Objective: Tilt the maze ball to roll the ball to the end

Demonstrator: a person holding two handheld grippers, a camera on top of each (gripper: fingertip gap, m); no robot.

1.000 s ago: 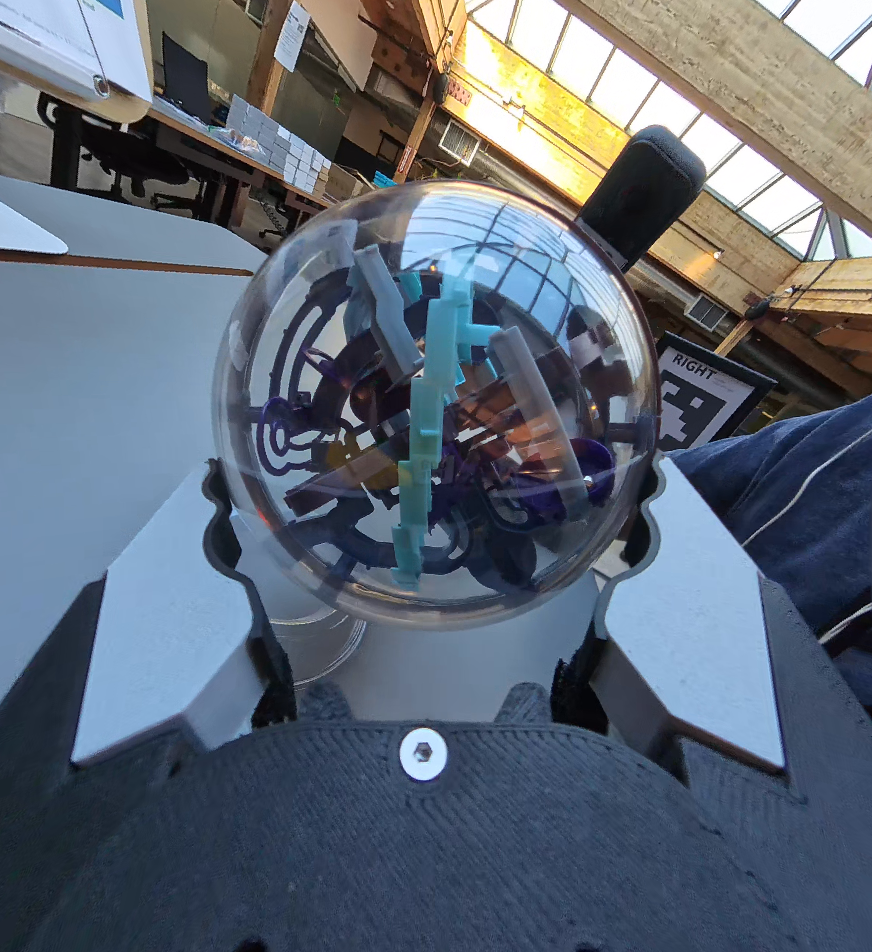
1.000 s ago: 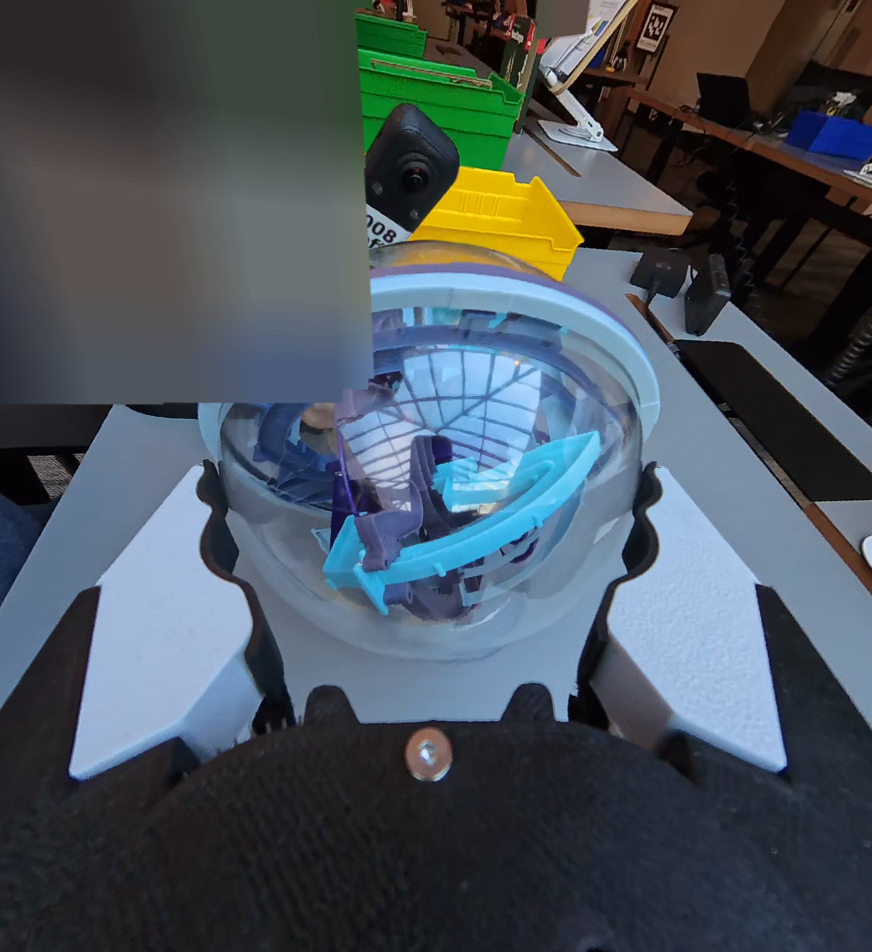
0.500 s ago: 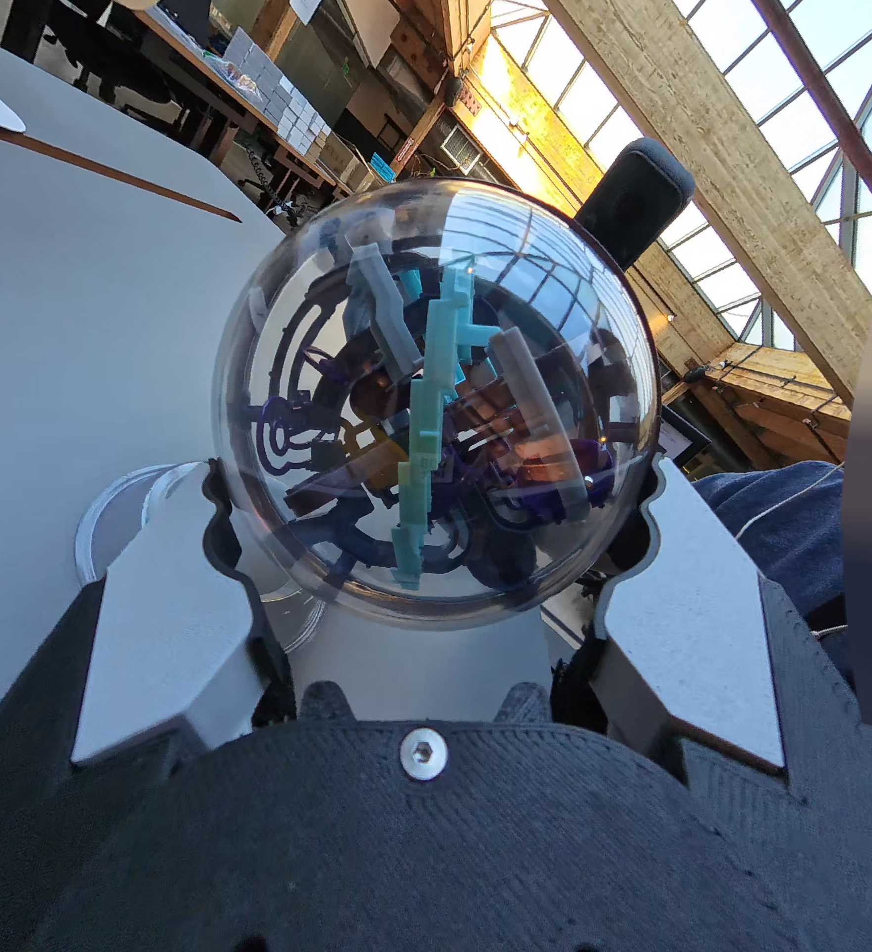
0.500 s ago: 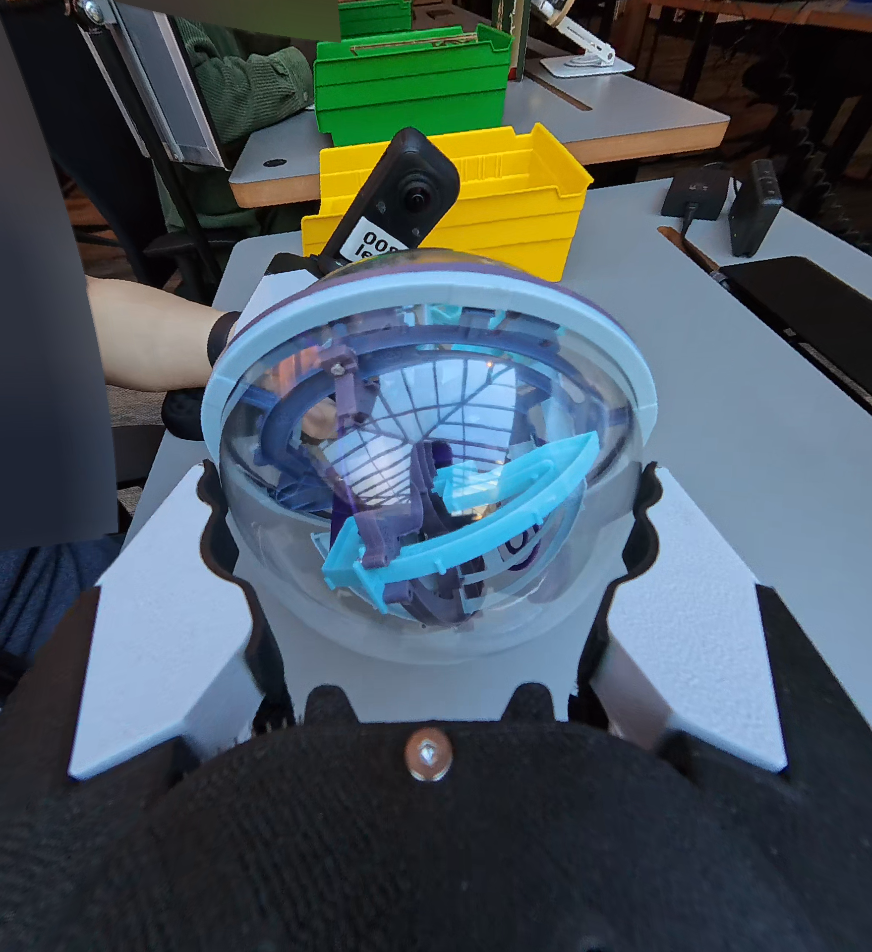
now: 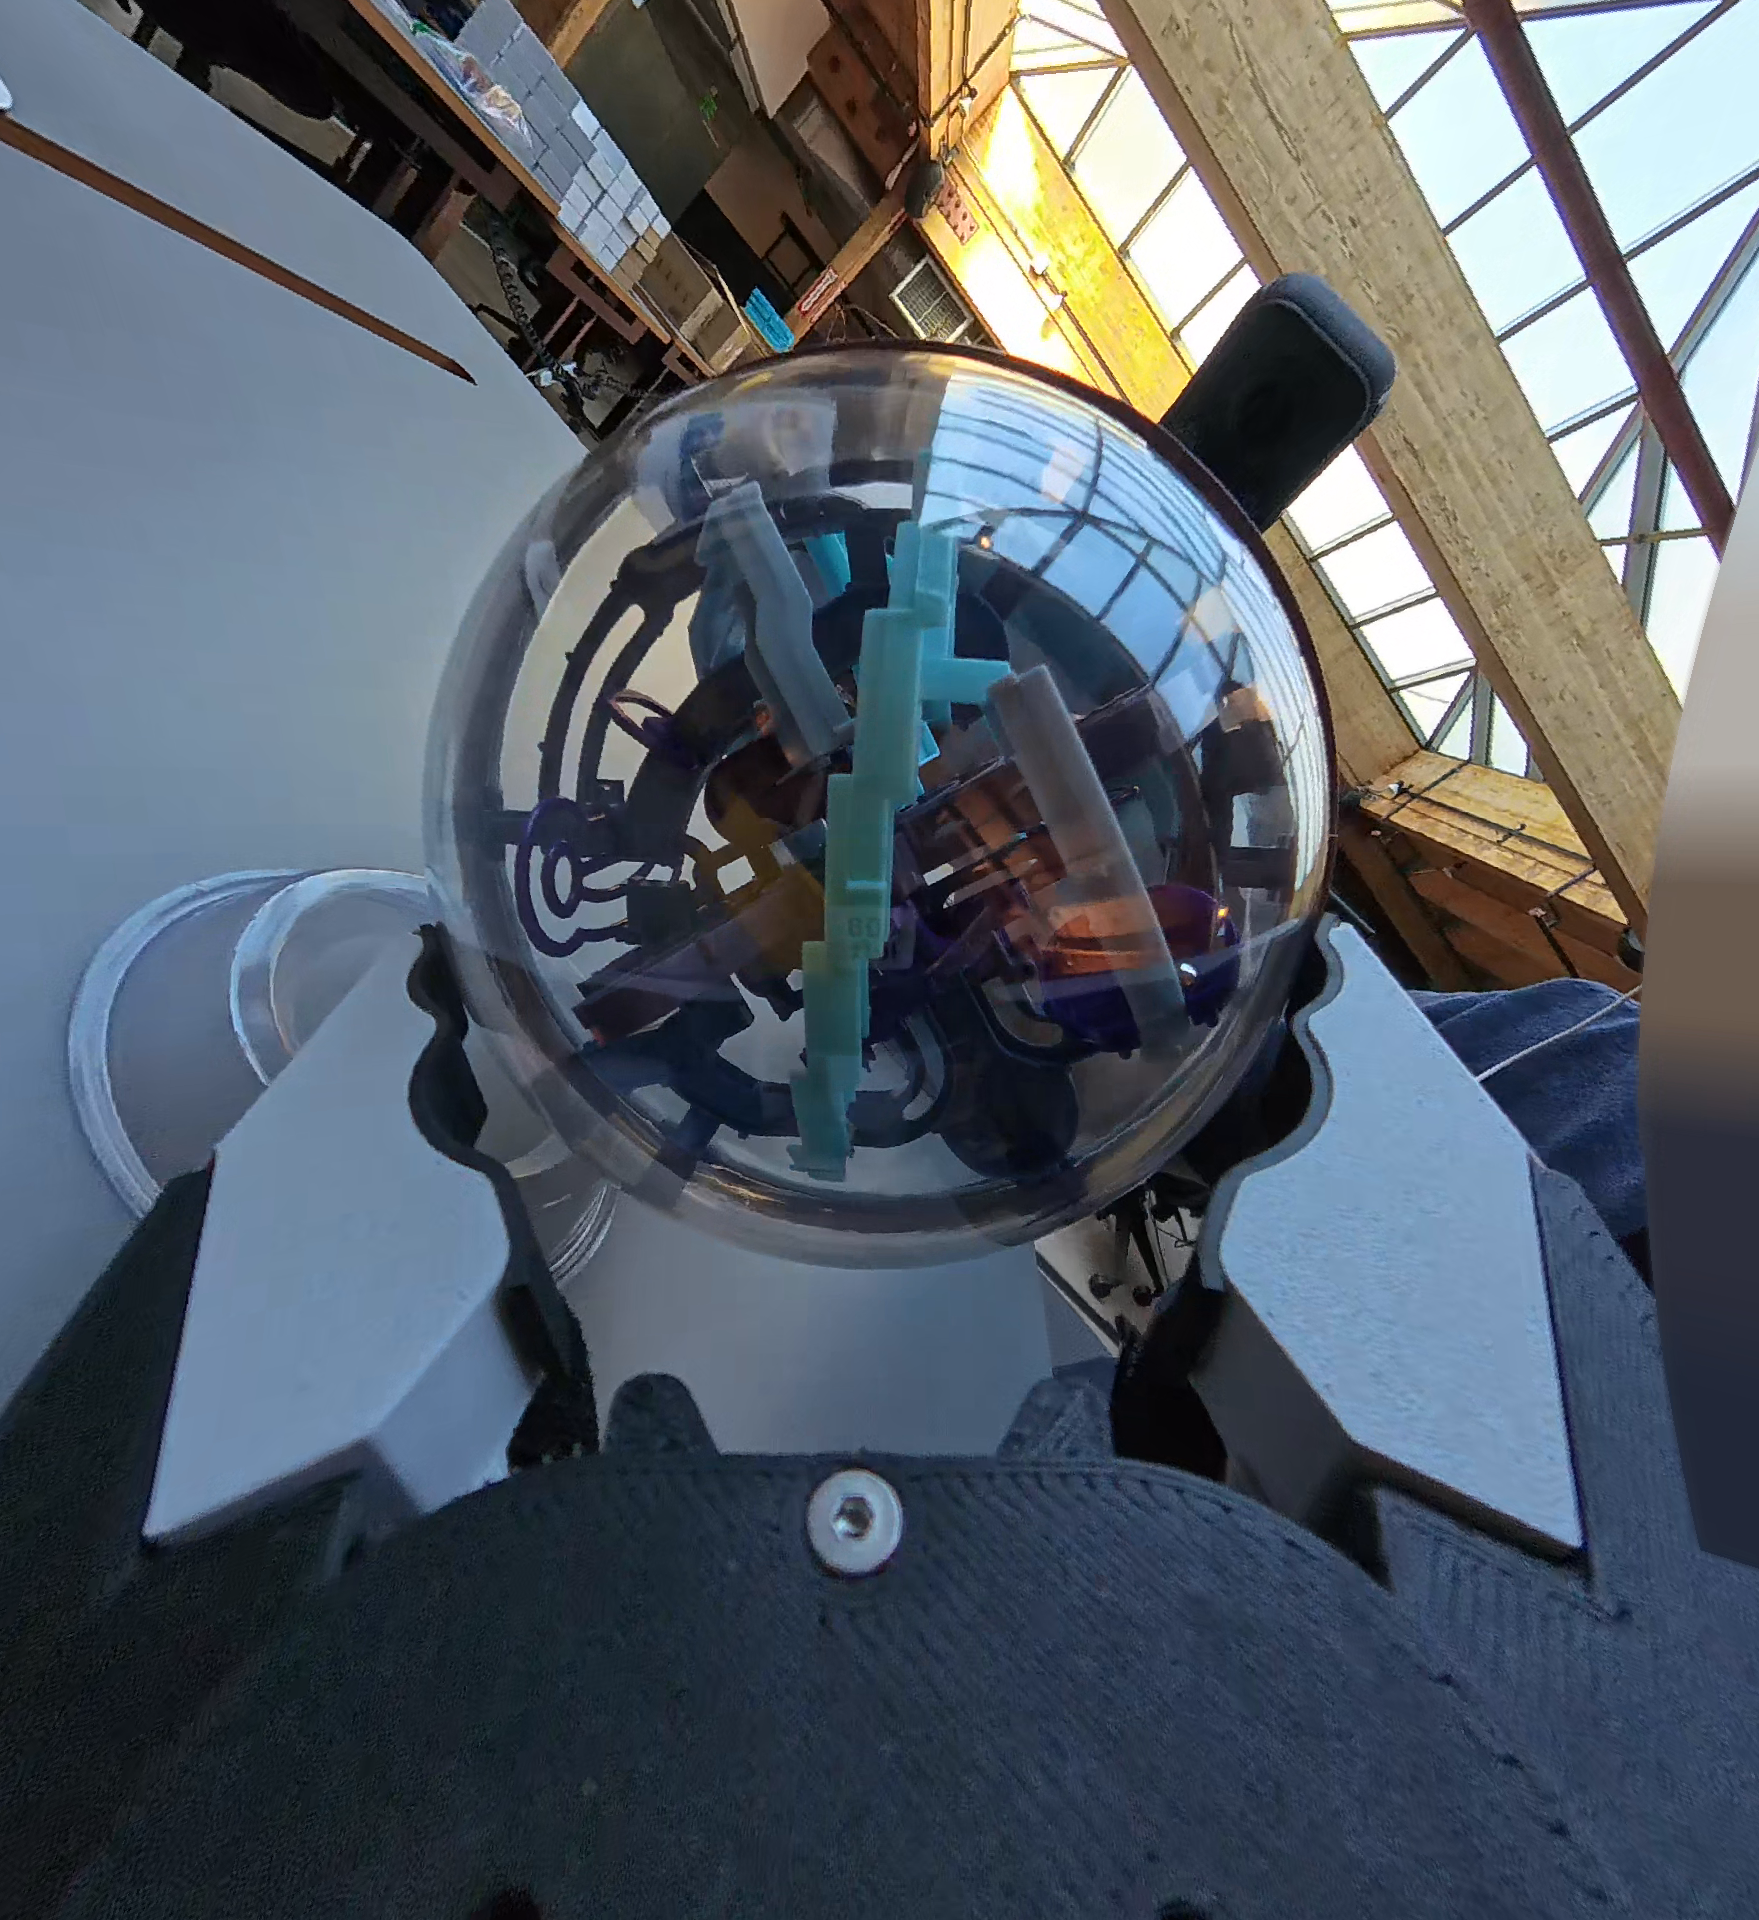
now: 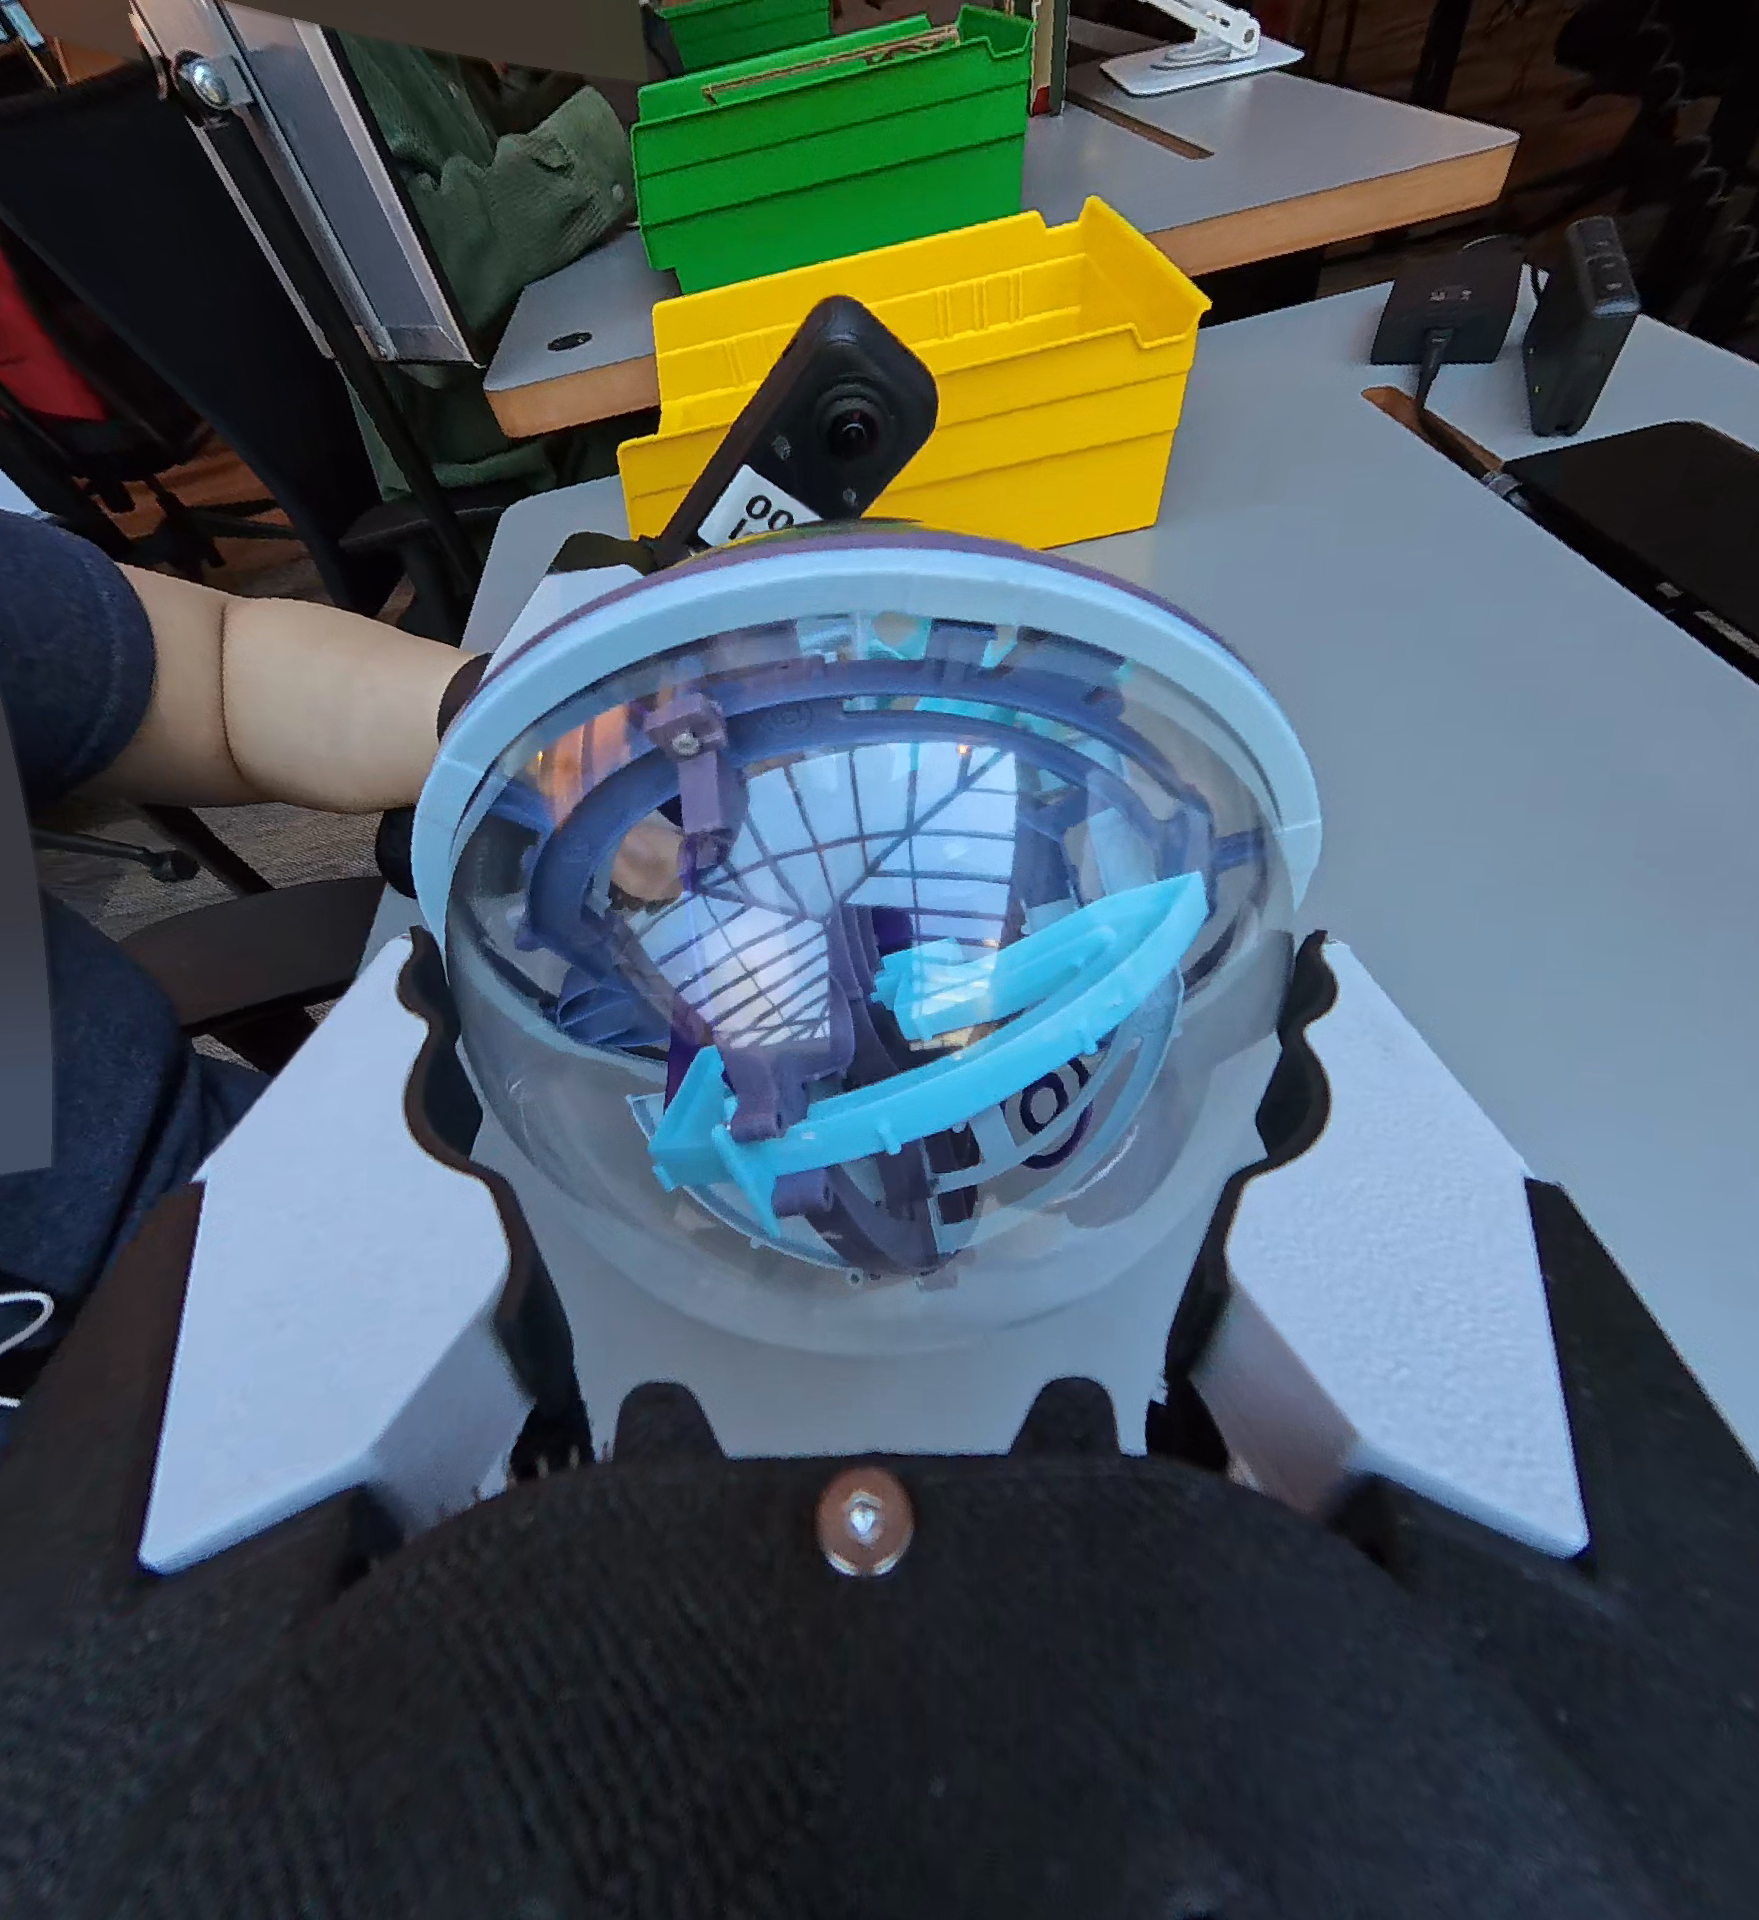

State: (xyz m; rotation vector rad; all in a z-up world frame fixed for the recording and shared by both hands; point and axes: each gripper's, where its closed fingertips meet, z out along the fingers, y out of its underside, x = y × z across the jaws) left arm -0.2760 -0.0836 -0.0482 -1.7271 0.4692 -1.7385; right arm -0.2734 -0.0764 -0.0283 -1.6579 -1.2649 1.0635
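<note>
Compared with a second ago the whole thing has tipped further: the left wrist view now takes in more skylight and roof beams, the clear round stand (image 5: 179, 1029) on the grey table (image 5: 179, 520) has come out from beneath the sphere to its left, and the right wrist view now shows the yellow bin (image 6: 968, 384), green bin (image 6: 833, 145) and a bare forearm (image 6: 324, 717). The maze ball (image 5: 875, 800) is held off the table between both tools. The left gripper (image 5: 875, 977) has its jaws spread wide and pressed against the ball's two sides; the right gripper (image 6: 859, 997) clamps it likewise, just below the pale blue ring (image 6: 854, 613).
</note>
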